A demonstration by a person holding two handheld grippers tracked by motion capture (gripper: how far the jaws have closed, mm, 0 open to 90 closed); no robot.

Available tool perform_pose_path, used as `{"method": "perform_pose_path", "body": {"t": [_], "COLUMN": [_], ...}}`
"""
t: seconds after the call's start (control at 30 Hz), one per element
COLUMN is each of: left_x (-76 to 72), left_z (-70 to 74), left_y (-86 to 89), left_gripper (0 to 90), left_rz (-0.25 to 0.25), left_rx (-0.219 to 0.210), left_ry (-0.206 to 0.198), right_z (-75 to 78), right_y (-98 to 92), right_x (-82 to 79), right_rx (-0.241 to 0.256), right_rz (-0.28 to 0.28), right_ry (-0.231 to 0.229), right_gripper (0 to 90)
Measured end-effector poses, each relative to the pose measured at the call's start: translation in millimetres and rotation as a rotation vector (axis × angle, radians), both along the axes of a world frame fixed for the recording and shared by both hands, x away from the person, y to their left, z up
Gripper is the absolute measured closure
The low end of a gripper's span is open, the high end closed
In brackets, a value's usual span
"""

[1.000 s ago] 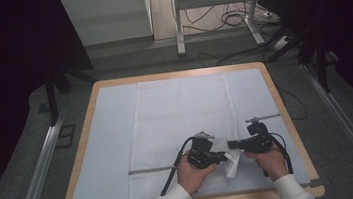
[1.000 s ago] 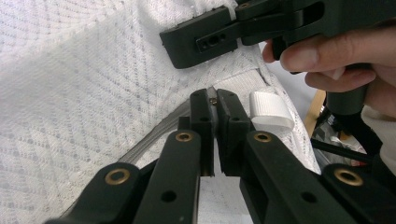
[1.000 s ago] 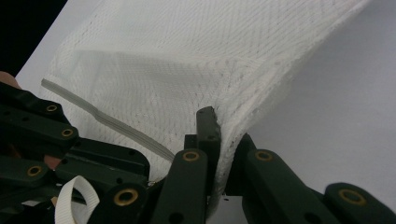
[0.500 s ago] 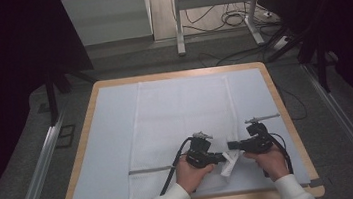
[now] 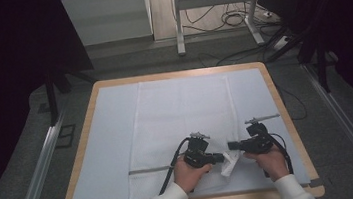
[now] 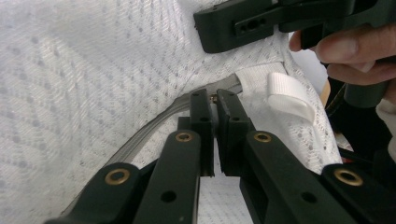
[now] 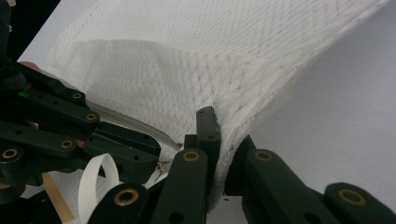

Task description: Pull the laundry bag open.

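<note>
Bag: I see a white mesh fabric laundry bag (image 5: 183, 129) lying flat on the surface, its near right corner bunched up and lifted between my two grippers.
Zipper: a grey zipper line (image 6: 144, 133) curves along the bag's near edge; in the left gripper view a small metal pull (image 6: 214, 98) sits right at the tips of the fingers.
Loop: a white woven strap loop (image 6: 289, 95) is sewn at the bag's corner, just beside the zipper end.
Left gripper: my left gripper (image 5: 220, 158) points to the right at the raised corner; its fingers (image 6: 201, 121) are drawn nearly together on the zipper pull, with only a thin slit between them.
Right gripper: my right gripper (image 5: 231, 146) points to the left, facing the other one; its fingers (image 7: 208, 128) are clamped on a fold of the mesh, which runs down between them.
Spacing: the two sets of tips are close together, the pinched corner between them.
Hands: a hand (image 5: 189, 174) in a white sleeve grips each handle from the near edge.
Cover: a pale blue sheet (image 5: 112, 127) lies under the bag.
Surface: a wooden-rimmed surface (image 5: 90, 107) carries the sheet; the bag lies at its middle, reaching toward the near right.
</note>
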State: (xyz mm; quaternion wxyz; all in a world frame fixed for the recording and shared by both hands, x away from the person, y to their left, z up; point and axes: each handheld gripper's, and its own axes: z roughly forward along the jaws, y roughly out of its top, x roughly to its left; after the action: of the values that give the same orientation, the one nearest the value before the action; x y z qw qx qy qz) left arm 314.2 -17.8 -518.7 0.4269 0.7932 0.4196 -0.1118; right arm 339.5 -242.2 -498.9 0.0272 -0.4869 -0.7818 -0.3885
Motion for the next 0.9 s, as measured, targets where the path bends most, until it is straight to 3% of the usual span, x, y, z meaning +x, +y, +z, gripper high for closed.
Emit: {"method": "perform_pose_path", "body": {"t": [0.43, 0.9], "left_x": [1.7, 1.2], "left_z": [-3.8, -5.8], "left_y": [14.7, 39.8], "left_gripper": [86.9, 86.8], "left_rz": [0.018, 0.057], "left_rx": [0.025, 0.013], "left_ry": [0.003, 0.011], "right_z": [-0.1, 0.5], "right_y": [-2.2, -6.3], "right_x": [0.1, -0.7], "right_rx": [0.015, 0.029], "right_rz": [-0.011, -0.030], "right_ry": [-0.007, -0.013], "right_gripper": [87.4, 87.4]}}
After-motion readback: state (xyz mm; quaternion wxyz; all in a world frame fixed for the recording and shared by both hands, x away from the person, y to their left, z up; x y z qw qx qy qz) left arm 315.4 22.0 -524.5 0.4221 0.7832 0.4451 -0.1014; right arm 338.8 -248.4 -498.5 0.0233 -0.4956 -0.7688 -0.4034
